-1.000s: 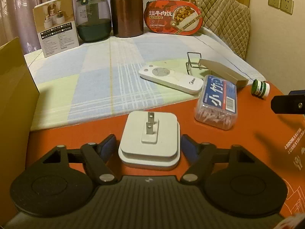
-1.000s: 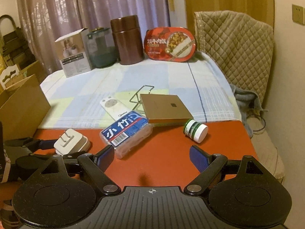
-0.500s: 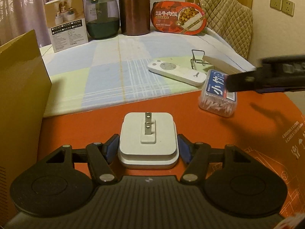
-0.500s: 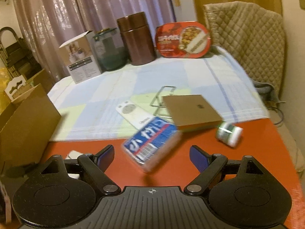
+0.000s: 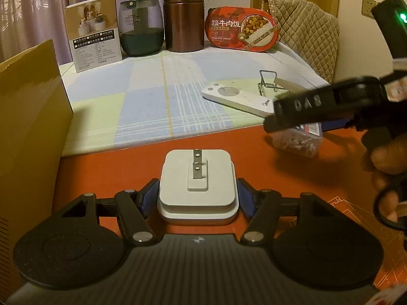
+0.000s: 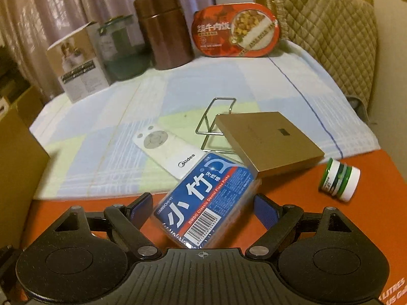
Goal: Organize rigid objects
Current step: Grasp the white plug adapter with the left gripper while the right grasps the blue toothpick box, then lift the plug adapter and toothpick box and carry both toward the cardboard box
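Note:
A white plug charger (image 5: 197,185) lies prongs-up on the orange surface (image 5: 114,167), and my left gripper (image 5: 197,198) is shut on it, blue pads against both its sides. A clear box of floss picks with a blue label (image 6: 203,200) lies between the jaws of my right gripper (image 6: 203,207). Those jaws are closing, with a small gap still showing on each side of the box. In the left wrist view the right gripper (image 5: 318,106) hangs over the floss box (image 5: 297,142), with a hand behind it.
A white remote (image 6: 165,150), a wire stand (image 6: 216,117), a flat tan box (image 6: 267,142) and a green-and-white jar (image 6: 339,180) lie just beyond. A cardboard box (image 5: 28,127) stands at the left. A product carton, glass jar, brown canister (image 5: 183,17) and red meal tray line the back.
The left jaws closed onto the charger. The right gripper moved forward and down, so the floss box now sits between its jaws; in the left view it came in from the right.

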